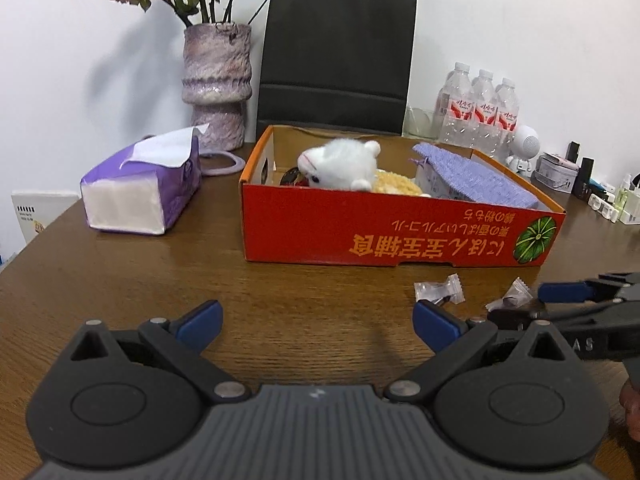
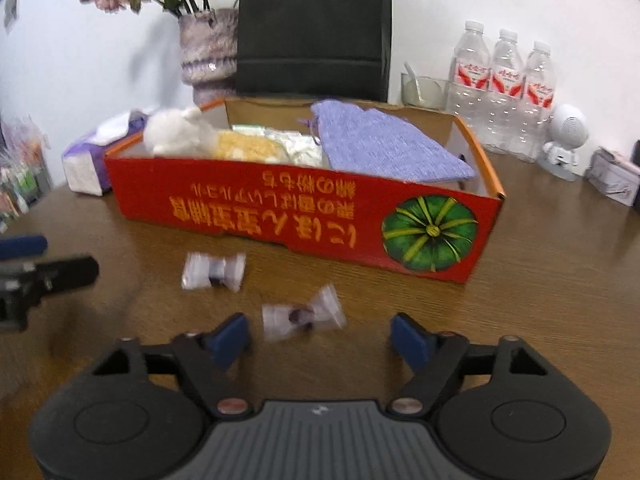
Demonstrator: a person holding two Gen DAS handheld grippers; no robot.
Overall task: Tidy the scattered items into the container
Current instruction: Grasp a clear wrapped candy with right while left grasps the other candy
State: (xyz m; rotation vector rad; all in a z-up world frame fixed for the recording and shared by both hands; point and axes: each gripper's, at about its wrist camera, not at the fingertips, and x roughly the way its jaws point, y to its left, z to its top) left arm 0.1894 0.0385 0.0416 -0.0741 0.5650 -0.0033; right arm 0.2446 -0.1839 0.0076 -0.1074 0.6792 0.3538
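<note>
left gripper (image 1: 318, 326) sits low over the brown table (image 1: 120, 288), its blue pads (image 1: 200, 322) spread wide with only bare wood between them. right gripper (image 2: 320, 338) also has its fingers apart, nothing pinched; a wrapped candy (image 2: 302, 316) lies on the table just ahead of the gap, nearer the left pad, not touched as far as the blurred view shows. a second candy (image 2: 214, 271) lies a little farther on and to the left, near the front wall of the red box (image 2: 304, 220). the box stands mid-table with upside-down print and a green pumpkin picture on its front. inside it are a white plush (image 1: 340, 166), a yellow item (image 2: 248, 148) and a purple cloth (image 2: 380, 148) leaning over the right part. left of the box is a tissue pack (image 1: 144, 192). at the wall stand a vase (image 1: 218, 84), a black bag (image 1: 336, 56) and water bottles (image 2: 504, 92).
</note>
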